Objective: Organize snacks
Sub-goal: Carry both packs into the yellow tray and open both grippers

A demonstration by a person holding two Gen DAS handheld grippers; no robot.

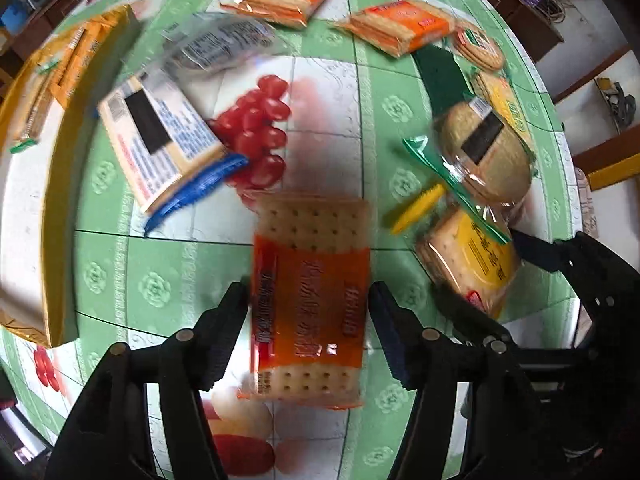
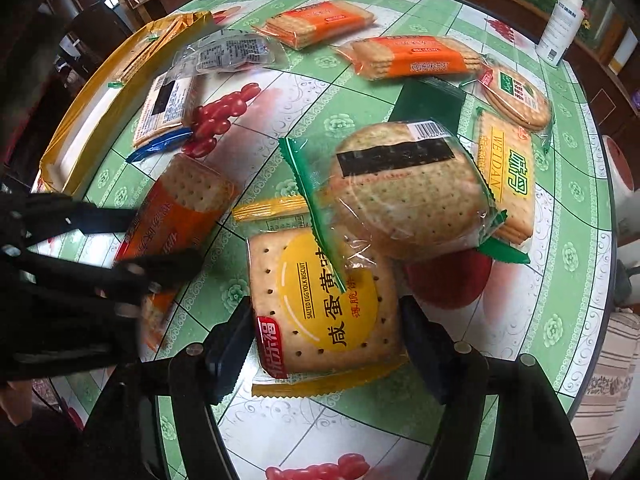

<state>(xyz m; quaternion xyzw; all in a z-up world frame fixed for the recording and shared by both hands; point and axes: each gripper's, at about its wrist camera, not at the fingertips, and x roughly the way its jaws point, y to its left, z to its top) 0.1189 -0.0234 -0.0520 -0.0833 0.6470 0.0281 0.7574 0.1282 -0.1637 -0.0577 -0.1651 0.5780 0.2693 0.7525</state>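
Left gripper point(image 1: 308, 308) fingers straddle the orange cracker pack point(image 1: 310, 300), barely touching if at all; right gripper point(image 2: 326, 344) fingers pinch the yellow egg-yolk biscuit pack point(image 2: 320, 300), lower centre.

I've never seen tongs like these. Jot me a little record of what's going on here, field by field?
surface: table with a green, fruit-print cloth
left gripper: straddles an orange cracker pack; right finger looks apart from it
right gripper: straddles a yellow biscuit pack; pads at its sides
on top of yellow pack: round cracker pack, overlapping its far corner
other orange packs: two lying at the far side
container: yellow-rimmed box at left, some packs inside
bottle: white, far right
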